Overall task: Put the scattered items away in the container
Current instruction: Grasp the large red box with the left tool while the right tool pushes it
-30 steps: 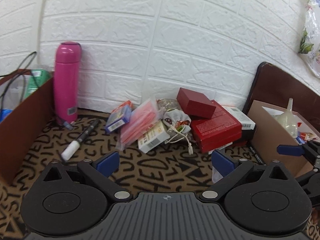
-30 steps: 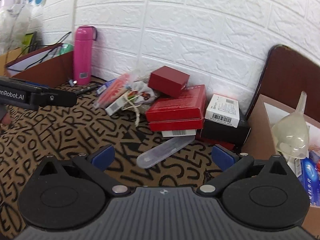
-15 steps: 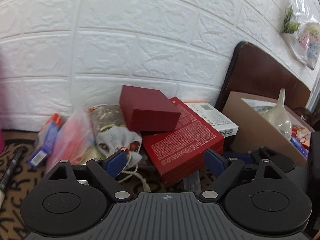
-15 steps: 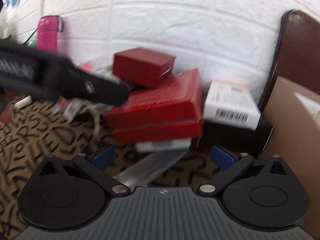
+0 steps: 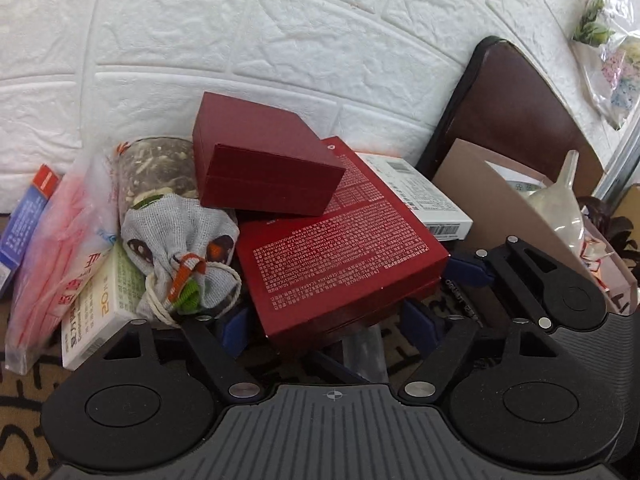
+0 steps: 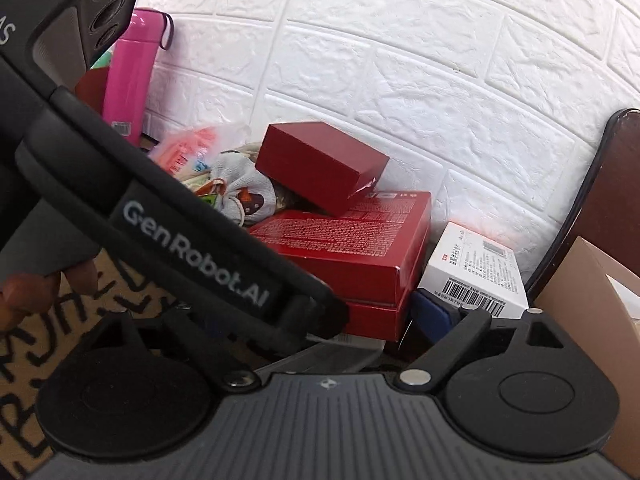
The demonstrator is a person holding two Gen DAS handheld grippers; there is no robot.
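Note:
A flat red box [image 5: 340,256] lies in a pile by the white wall, with a small dark-red box [image 5: 264,168] on top of it. My left gripper [image 5: 332,324] is open, its blue pads on either side of the flat red box's near corner. My right gripper [image 6: 340,316] is open just right of it, close to the same box [image 6: 352,248]; its left finger is hidden behind the left gripper's body [image 6: 180,236]. A clear plastic tube [image 5: 366,350] lies under the box. The cardboard container [image 5: 492,200] stands at the right.
A white barcode box [image 6: 476,276], a grey drawstring pouch [image 5: 180,232], a pink packet [image 5: 60,248] and a white-green carton [image 5: 100,300] crowd the pile. A pink flask [image 6: 128,68] stands left. A funnel [image 5: 560,196] sits in the container. A dark chair back [image 5: 516,108] leans behind.
Both grippers have moved forward and closed in on the flat red box. The left gripper now crosses in front of the right wrist view.

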